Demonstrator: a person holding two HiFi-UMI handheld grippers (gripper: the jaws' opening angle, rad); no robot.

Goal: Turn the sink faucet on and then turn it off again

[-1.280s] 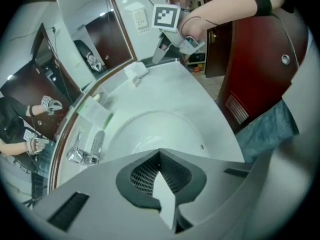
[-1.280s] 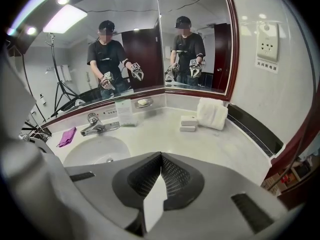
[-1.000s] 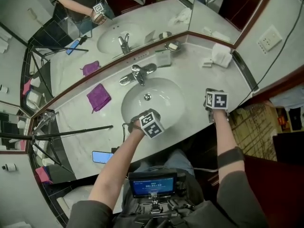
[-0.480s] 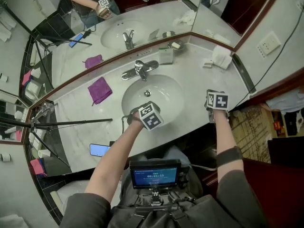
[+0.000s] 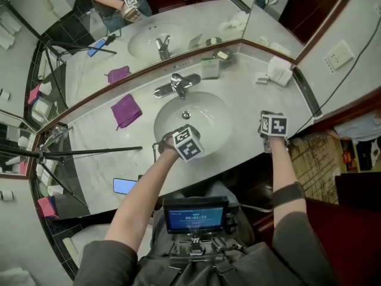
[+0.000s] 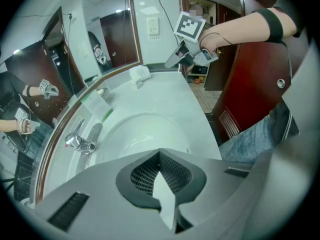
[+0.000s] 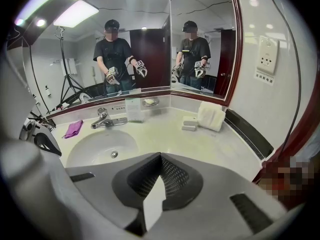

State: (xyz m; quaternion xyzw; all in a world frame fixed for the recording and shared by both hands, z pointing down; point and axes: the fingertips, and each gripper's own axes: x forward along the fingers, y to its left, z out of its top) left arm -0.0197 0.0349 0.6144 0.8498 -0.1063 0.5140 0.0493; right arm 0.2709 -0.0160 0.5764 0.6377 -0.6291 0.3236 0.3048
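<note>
1. Left tongs [image 6: 160, 154]: jaws together, gripping nothing, poised above the near rim of the sink basin [image 5: 205, 119].
2. Right tongs [image 7: 161, 158]: jaws together, empty, over the front edge of the counter [image 5: 244, 94], right of the basin and well apart from the left tongs.
3. Faucet [image 5: 177, 85]: beyond the left tongs, across the basin; ahead and left of the right tongs; apart from both.
4. Purple cloth [image 5: 125, 110]: on the counter, left of the left tongs.

The faucet [image 5: 177, 85] beyond the left gripper [image 6: 161, 156] was mirror-bright chromed metal. The basin [image 5: 208, 109] below that gripper looked like glossy white ceramic, and the countertop [image 5: 250, 106] like pale polished stone. Left of it lay a matt purple cloth [image 5: 125, 111]. Ahead of the right gripper [image 7: 161, 158] sat a soft white towel [image 7: 210, 115]. Both grippers were matt grey plastic.
</note>
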